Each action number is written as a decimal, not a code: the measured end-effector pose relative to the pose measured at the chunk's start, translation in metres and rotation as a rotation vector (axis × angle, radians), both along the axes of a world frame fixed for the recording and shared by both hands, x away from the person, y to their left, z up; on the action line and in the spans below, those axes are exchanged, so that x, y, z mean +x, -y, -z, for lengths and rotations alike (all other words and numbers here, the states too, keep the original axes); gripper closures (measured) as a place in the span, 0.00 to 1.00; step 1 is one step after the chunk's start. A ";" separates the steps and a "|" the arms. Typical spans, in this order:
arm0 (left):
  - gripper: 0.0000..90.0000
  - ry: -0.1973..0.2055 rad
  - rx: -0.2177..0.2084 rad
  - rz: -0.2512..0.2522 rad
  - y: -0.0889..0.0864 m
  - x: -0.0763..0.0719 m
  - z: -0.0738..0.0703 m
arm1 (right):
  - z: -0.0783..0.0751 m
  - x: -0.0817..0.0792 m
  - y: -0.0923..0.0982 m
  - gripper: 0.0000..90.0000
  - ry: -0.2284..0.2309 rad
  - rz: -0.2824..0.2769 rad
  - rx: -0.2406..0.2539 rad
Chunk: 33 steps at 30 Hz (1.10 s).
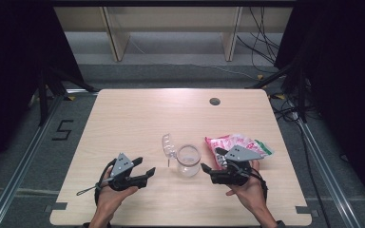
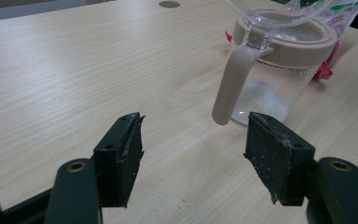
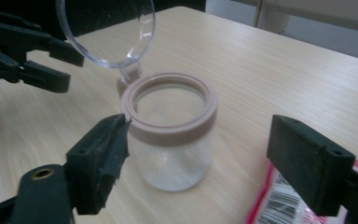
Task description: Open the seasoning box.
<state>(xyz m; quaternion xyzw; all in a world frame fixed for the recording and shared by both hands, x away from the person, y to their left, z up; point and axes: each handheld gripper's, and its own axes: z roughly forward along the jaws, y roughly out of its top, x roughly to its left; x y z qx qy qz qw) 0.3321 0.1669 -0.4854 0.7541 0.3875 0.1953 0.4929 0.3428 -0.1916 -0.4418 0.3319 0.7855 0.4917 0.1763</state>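
The jar (image 1: 188,161) is stood upright between both grippers, slightly nearer the right gripper (image 1: 208,170), whose fingers, like the left gripper's (image 1: 147,167), are spread apart and empty.

The clear jar (image 3: 172,140) has a beige rim (its flipped-up lid (image 3: 106,29) is see-through). The snack bag (image 1: 240,145) is pink, white and green; the worktop (image 1: 138,118) is pale woodgrain.

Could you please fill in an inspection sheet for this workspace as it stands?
Surface: wooden table, one round hole.
Job's things: clear jar upright, hinged lid open; snack bag beside it.
Clutter: nothing seen.
Grippers: left gripper open, empty; right gripper open, empty, facing the jar.
Cables: black cable trails from the left gripper.
Surroundings: floor cables, number marking.
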 end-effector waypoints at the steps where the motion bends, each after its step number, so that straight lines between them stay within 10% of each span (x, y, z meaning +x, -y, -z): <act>1: 0.40 0.001 -0.005 0.000 0.000 0.000 0.000 | 0.001 0.002 0.004 0.31 0.038 -0.002 -0.015; 8: 0.39 -0.002 0.001 -0.008 -0.001 0.000 0.000 | 0.009 -0.005 0.027 0.16 0.006 0.095 -0.062; 33: 0.39 -0.004 -0.002 -0.002 -0.001 0.000 0.002 | 0.025 -0.016 0.088 0.17 -0.037 0.312 -0.051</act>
